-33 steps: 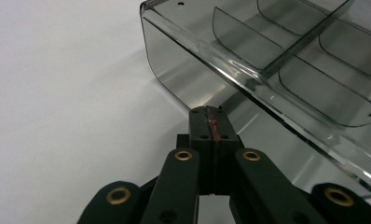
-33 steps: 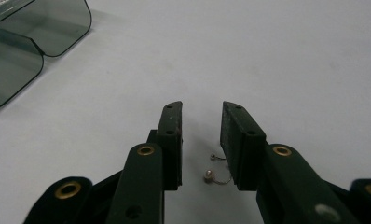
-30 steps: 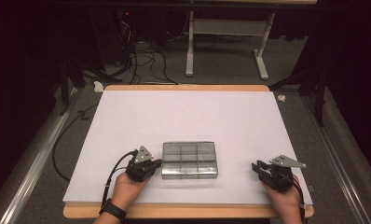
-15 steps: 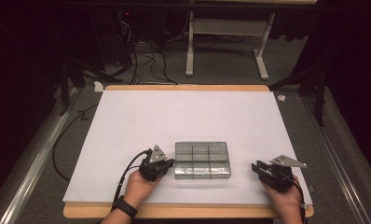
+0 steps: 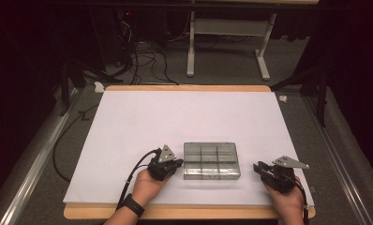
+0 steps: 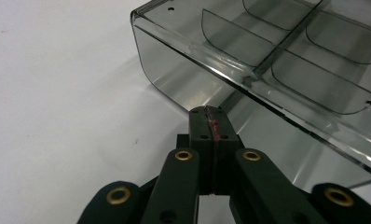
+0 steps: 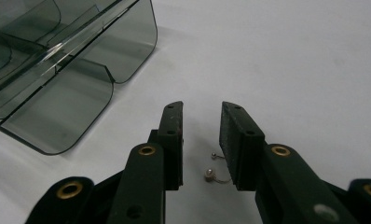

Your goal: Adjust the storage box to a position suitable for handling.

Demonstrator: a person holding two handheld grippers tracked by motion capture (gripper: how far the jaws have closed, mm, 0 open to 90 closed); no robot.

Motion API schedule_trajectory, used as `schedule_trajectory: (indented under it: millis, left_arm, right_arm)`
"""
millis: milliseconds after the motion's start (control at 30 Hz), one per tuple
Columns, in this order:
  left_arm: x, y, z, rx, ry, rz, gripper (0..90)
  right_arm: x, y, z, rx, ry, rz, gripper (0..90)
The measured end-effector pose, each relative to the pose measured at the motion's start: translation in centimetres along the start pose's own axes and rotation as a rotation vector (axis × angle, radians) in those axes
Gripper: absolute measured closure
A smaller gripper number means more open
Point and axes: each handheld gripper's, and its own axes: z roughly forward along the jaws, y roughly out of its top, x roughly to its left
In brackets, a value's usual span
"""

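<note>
A smoky clear plastic box (image 5: 211, 161) with several compartments lies flat on the white table (image 5: 175, 117), near the front edge. My left gripper (image 5: 177, 165) is shut with nothing in it, its tips (image 6: 210, 112) right at the box's left side wall (image 6: 174, 79). To the right of the box, a short gap away, my right gripper (image 5: 257, 167) stands open and low over the table. In the right gripper view a small pearl earring (image 7: 210, 173) lies on the white surface between the open jaws (image 7: 201, 112), and the box's corner (image 7: 58, 51) is at the upper left.
Both hands come in over the table's wooden front edge (image 5: 184, 212). Behind the table stand a desk frame (image 5: 227, 42) and loose cables (image 5: 142, 61) on the dark floor. Metal rails (image 5: 30, 164) run along both sides.
The left gripper has moved to the right along the front of the table, and the box has slid right with it, toward the right gripper. The right gripper has stayed put.
</note>
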Motion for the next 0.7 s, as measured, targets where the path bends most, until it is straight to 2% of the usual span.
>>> schedule_trajectory:
  millis: [267,400,433,467,500,533,600,633,700]
  left_arm:
    - [0.3,0.5,-0.3,-0.024,-0.005,-0.012,88.0]
    - [1.2,1.4,-1.5,-0.061,0.017,-0.018,84.7]
    - [1.6,1.6,-1.8,-0.074,0.029,-0.022,84.7]
    - [2.7,2.0,-2.5,-0.099,0.076,-0.013,82.4]
    - [2.7,2.0,-2.5,-0.099,0.076,-0.013,80.9]
    - [4.0,2.2,-3.1,-0.112,0.131,0.005,79.5]
    - [5.1,2.2,-3.8,-0.121,0.178,0.028,75.7]
    - [5.1,2.2,-3.8,-0.121,0.178,0.028,73.2]
    - [5.9,2.2,-4.3,-0.145,0.195,0.019,71.5]
  right_arm:
    - [0.1,0.0,0.0,0.004,-0.006,-0.004,71.1]
    - [0.2,0.0,0.0,0.005,-0.011,-0.02,70.5]
    - [0.2,0.0,0.0,0.005,-0.011,-0.02,70.5]
    - [0.3,0.0,0.0,0.002,-0.008,-0.023,70.6]
    - [0.3,0.0,-0.1,-0.002,-0.008,-0.023,70.6]
    - [0.3,0.0,-0.1,-0.005,-0.011,-0.02,70.6]
    - [0.4,0.0,-0.1,0.001,-0.016,-0.028,70.5]
    - [0.5,0.1,-0.1,0.0,-0.021,-0.031,70.4]
    - [0.6,0.1,-0.1,-0.004,-0.026,-0.044,70.4]
